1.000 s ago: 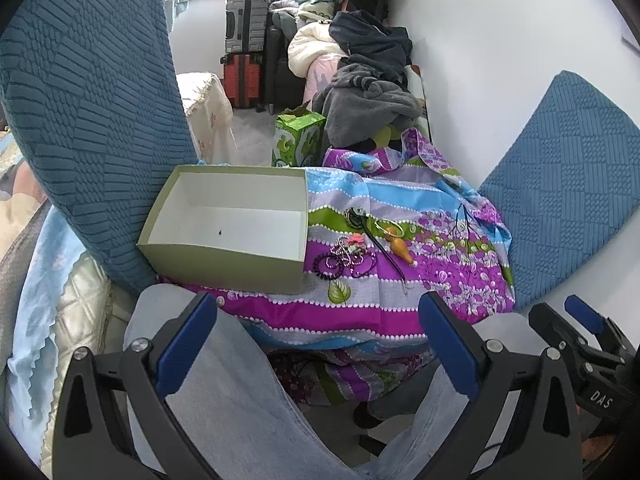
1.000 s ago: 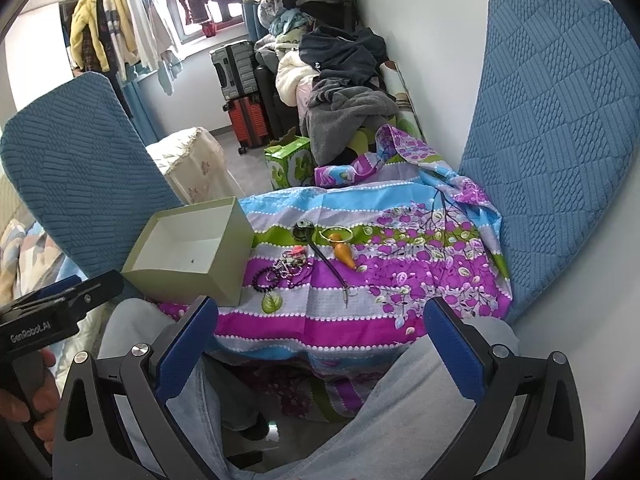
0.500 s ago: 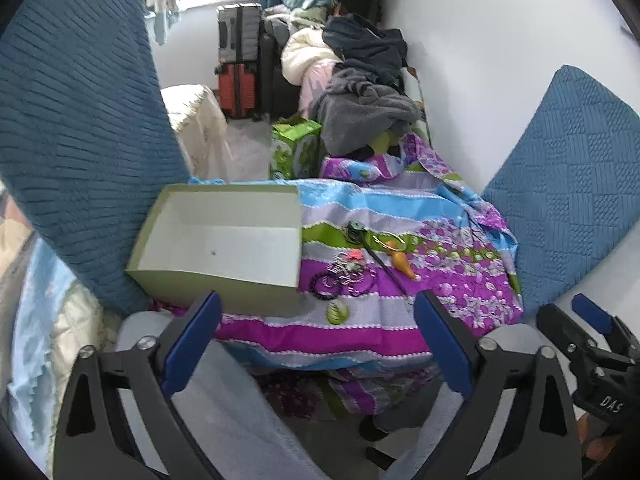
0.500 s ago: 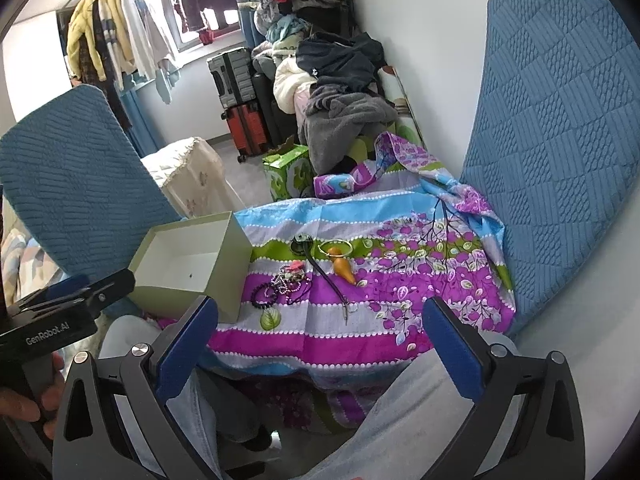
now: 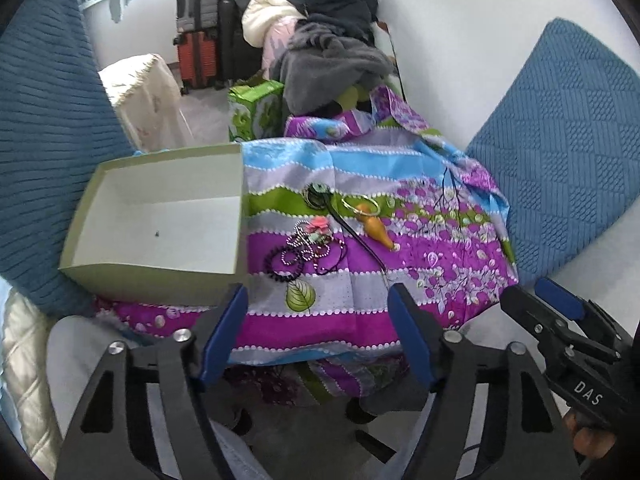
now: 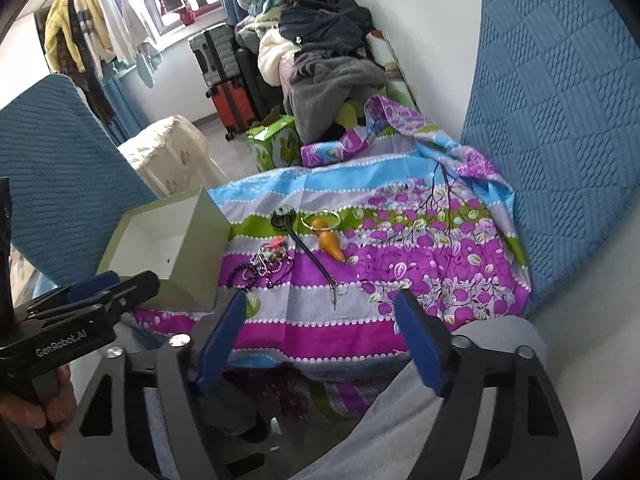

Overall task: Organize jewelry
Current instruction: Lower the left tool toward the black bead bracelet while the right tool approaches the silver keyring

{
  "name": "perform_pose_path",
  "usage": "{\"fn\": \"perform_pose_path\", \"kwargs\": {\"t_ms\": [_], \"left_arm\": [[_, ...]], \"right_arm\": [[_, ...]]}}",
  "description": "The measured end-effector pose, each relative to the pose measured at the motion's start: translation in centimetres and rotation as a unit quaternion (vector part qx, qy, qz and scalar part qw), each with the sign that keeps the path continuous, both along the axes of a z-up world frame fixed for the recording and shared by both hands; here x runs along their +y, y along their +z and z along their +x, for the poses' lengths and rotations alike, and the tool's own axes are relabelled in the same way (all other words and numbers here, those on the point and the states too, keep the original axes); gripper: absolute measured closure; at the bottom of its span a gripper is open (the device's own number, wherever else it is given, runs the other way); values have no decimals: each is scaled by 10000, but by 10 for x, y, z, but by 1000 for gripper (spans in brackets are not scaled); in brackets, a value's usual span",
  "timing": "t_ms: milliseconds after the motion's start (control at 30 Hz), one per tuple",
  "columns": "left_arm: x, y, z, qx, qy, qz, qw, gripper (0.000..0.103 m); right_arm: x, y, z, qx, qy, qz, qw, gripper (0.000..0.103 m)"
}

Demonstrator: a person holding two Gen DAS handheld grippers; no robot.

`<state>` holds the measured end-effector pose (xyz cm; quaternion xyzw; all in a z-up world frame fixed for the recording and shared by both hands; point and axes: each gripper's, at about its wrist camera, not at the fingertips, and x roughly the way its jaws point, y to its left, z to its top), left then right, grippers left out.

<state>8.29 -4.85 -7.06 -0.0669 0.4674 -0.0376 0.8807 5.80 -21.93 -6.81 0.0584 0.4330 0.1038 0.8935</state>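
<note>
My left gripper (image 5: 318,300) and right gripper (image 6: 320,304) hover, jaws apart and empty, just short of the tangled beaded jewelry (image 5: 306,246) (beside the pale-green cardboard box (image 5: 160,216)).

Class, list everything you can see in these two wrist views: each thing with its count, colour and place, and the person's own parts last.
Box: one, pale green outside, white inside, open, on the left of the cloth.
Bead strands: one tangled heap, dark and purple with a pink charm, beside the box.
Pendant: one, orange, on a gold ring, right of the beads.
Cord: one, black, lying diagonally between beads and pendant.
Cloth: one, striped purple, blue, green and grey, covering the surface.
Cushions: two, blue, one at each side.
Carton: one, green, behind the cloth.
Clothes pile: grey and dark, along the wall.
Suitcases: stacked, grey and red, far end.
Left gripper: black with blue pads, open.
Right gripper: same, open.
</note>
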Motion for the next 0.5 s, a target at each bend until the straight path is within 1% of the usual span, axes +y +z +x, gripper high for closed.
{"fn": "perform_pose_path", "kwargs": {"t_ms": [67,100,133,167,233,333,400,500], "left_arm": [[-3,-7,5,12,-51,23,10000,37],[-5,-10,8,-26,-56,102,9999,40],[-7,-12,10,-99,-67,154,9998,41],[-9,-14,12,-183,-54,246,9995,41],[-11,-21,19,-202,-52,314,9993,41],[-11,-38,33,-36,-62,300,9995,42],[-11,-50,41,95,-49,321,9994,49],[-11,-68,54,277,-11,232,9993,51]], "right_arm": [[1,-9,7,66,41,2,10000,45],[3,-15,12,134,69,-10,9999,49],[4,-19,15,162,78,-4,9998,56],[5,-23,19,184,85,14,9998,58],[9,-31,25,185,138,-25,9997,60],[16,-42,37,143,255,-118,9995,61],[17,-49,45,179,301,-49,9994,61],[19,-63,56,268,305,-81,9991,61]]}}
